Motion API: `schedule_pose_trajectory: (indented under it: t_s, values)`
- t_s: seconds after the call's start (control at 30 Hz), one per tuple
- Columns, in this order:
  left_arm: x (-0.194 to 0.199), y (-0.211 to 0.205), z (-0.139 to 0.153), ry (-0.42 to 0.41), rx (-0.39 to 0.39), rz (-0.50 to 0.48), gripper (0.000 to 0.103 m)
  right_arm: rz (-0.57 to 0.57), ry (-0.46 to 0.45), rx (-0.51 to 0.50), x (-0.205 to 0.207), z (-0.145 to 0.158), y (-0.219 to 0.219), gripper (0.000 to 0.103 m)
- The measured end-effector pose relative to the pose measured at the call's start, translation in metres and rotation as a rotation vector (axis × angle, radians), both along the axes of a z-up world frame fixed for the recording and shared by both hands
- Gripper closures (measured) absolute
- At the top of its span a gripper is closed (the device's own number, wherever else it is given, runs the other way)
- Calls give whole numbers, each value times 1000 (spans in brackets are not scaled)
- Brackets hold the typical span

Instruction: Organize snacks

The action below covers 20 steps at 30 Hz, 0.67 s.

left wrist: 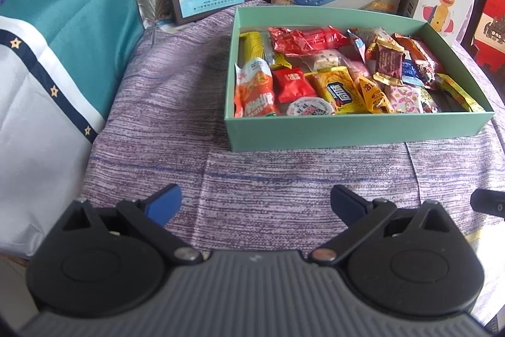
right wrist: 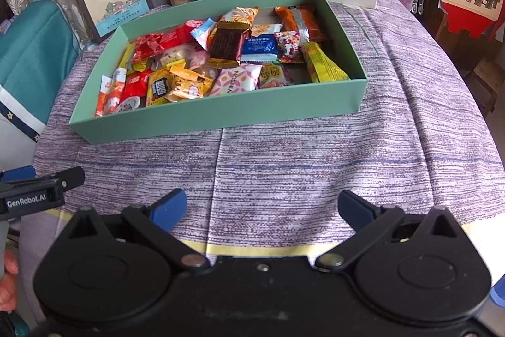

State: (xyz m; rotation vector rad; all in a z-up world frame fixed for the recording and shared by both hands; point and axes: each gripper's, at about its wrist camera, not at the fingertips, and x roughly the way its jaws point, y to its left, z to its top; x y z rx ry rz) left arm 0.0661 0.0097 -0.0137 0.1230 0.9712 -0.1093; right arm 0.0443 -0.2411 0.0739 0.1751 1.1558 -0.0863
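The snacks [left wrist: 347, 71] lie heaped inside the green box [left wrist: 356, 128], which rests on the purple cloth [left wrist: 252, 172]. No wrapped piece shows on the cloth outside the box. This arrangement fits two stages: all pieces gathered in and the grippers drawn back, or a full box awaiting sorting. The pictures do not settle which.

Tool state: the left gripper [left wrist: 255, 201] is spread wide, nothing between its blue pads. The right gripper [right wrist: 262, 207] is likewise spread and empty.

Position relative to tool: the box sits ahead of both grippers and well apart from them, with bare cloth between. From the left gripper it lies ahead and to the right; from the right gripper, ahead and slightly to the left. The near wall of the box faces both tools.

Handling guidance: the wrappers overlap and appear slippery, so any pinch probably holds best on a sealed edge rather than on a bulging middle. Come down from above the near wall to avoid pushing the light box.
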Motion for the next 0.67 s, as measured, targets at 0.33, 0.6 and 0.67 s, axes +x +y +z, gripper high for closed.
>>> schedule_pose_trajectory:
  t_s: [0.33, 0.6, 0.67]
  values:
    - [0, 1, 5, -9, 6, -1, 0, -7, -4, -19, 0, 2, 0, 0]
    - [-1, 1, 9, -21, 13, -12, 0, -3, -6, -35, 0, 5, 2, 0]
    - [0, 1, 10, -22, 15, -14, 0, 1, -9, -43, 0, 7, 2, 0]
